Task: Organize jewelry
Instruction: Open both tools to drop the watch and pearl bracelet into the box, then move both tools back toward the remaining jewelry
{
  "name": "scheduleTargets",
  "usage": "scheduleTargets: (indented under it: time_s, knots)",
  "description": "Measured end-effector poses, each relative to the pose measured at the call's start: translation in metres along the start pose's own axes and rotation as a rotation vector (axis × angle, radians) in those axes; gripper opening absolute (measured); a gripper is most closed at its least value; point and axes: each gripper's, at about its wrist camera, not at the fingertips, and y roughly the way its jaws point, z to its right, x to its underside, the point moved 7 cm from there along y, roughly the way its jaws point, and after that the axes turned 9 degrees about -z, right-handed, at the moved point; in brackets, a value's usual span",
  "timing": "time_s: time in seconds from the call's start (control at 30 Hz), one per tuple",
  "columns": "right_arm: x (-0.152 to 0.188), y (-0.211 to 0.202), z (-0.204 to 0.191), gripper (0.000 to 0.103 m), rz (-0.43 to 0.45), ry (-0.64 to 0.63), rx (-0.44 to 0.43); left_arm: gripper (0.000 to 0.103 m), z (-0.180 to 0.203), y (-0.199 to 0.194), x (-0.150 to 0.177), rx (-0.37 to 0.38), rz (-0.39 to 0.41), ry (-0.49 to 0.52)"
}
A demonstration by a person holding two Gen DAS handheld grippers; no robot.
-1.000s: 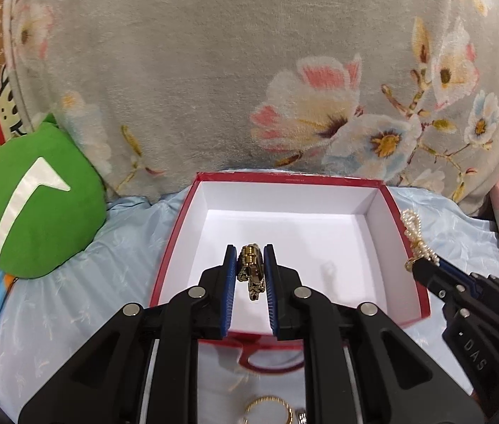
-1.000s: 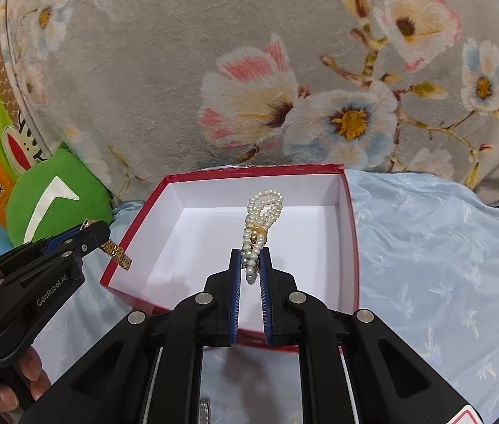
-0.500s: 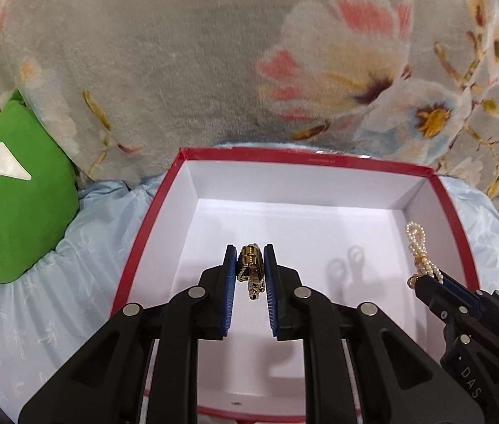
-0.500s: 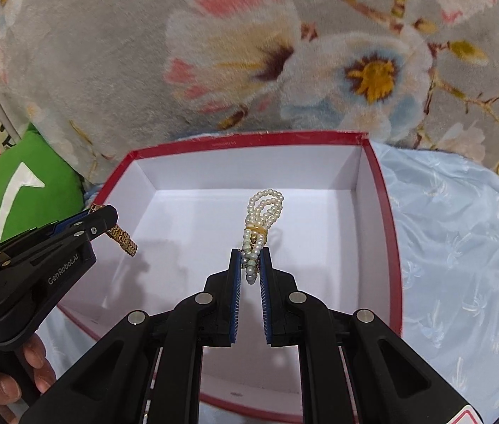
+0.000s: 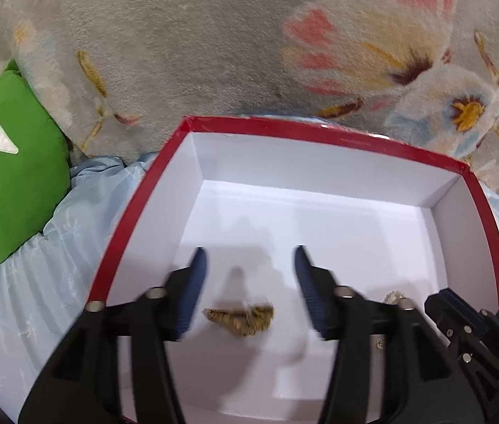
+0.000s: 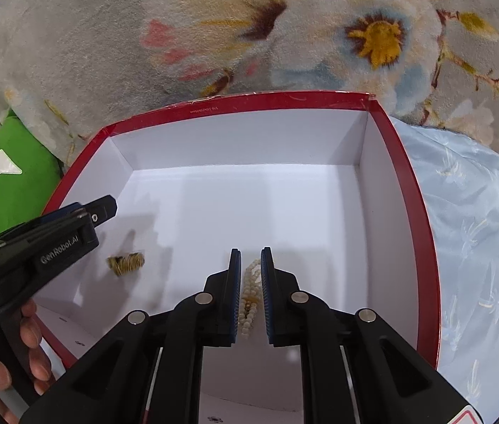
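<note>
A red box with a white inside (image 5: 132, 212) (image 6: 422, 247) lies on the bed. My left gripper (image 5: 249, 265) is open inside it, and a gold chain (image 5: 242, 318) (image 6: 125, 263) lies loose on the box floor below the fingers. My right gripper (image 6: 250, 261) is over the right half of the box, jaws slightly parted, with a pearl bracelet (image 6: 249, 300) between the pads; it looks loose, dropping or resting on the floor. A bit of the pearls (image 5: 394, 296) shows in the left wrist view.
A grey floral blanket (image 5: 249, 53) rises behind the box. A green cushion (image 5: 9, 176) sits at the left. Light blue bedsheet (image 6: 479, 229) surrounds the box. A hand (image 6: 19, 353) holds the left gripper body (image 6: 37, 247).
Both grippers moved down into the box. The left gripper opened and dropped the gold chain onto the box floor. The right gripper's jaws parted a little around the pearl bracelet.
</note>
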Motion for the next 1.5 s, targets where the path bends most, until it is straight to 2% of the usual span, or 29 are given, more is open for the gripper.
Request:
scheduleTargets:
  time_s: [0.2,0.27,0.33,0.5,0.63,0.7,0.8,0.9,1.03,1.1,1.13,1.3,1.5]
  knots:
    - [0.004,-0.037,0.003,0.013,0.054,0.004,-0.004,0.058,-0.015,-0.029,-0.001,0.03,0.034,-0.023]
    - [0.01,-0.06,0.004,0.015,0.076,0.004,-0.015,0.058,-0.022,-0.047,0.005,0.036,0.046,-0.021]
    - [0.02,-0.082,0.006,0.023,0.093,0.001,-0.015,0.058,-0.028,-0.066,0.015,0.043,0.056,-0.015]
    - [0.064,-0.134,0.011,0.029,0.11,0.012,-0.027,0.058,-0.044,-0.111,0.057,0.078,0.042,-0.018]
    - [0.118,-0.157,0.014,0.029,0.086,0.011,0.004,0.059,-0.049,-0.136,0.109,0.056,0.02,0.022]
    - [0.147,-0.16,0.016,0.03,0.051,0.023,-0.001,0.059,-0.053,-0.139,0.134,0.052,-0.014,0.021]
    - [0.186,-0.159,0.016,0.03,-0.005,0.033,-0.01,0.059,-0.058,-0.141,0.169,0.091,-0.067,-0.016]
    - [0.219,-0.156,0.014,0.03,-0.051,0.023,0.01,0.059,-0.061,-0.141,0.2,0.075,-0.105,-0.021]
    - [0.247,-0.15,0.004,0.03,-0.097,0.01,0.0,0.059,-0.062,-0.139,0.231,0.077,-0.147,-0.022]
    - [0.258,-0.148,-0.004,0.035,-0.113,-0.003,-0.009,0.059,-0.062,-0.138,0.244,0.061,-0.158,-0.009]
    - [0.262,-0.147,-0.008,0.039,-0.116,-0.01,-0.011,0.059,-0.062,-0.137,0.252,0.05,-0.166,0.002]
    - [0.264,-0.136,-0.034,0.04,-0.129,-0.054,-0.034,0.059,-0.068,-0.132,0.277,0.06,-0.214,-0.013]
    - [0.247,-0.109,-0.061,0.044,-0.136,-0.103,-0.047,0.059,-0.078,-0.134,0.279,0.06,-0.213,-0.037]
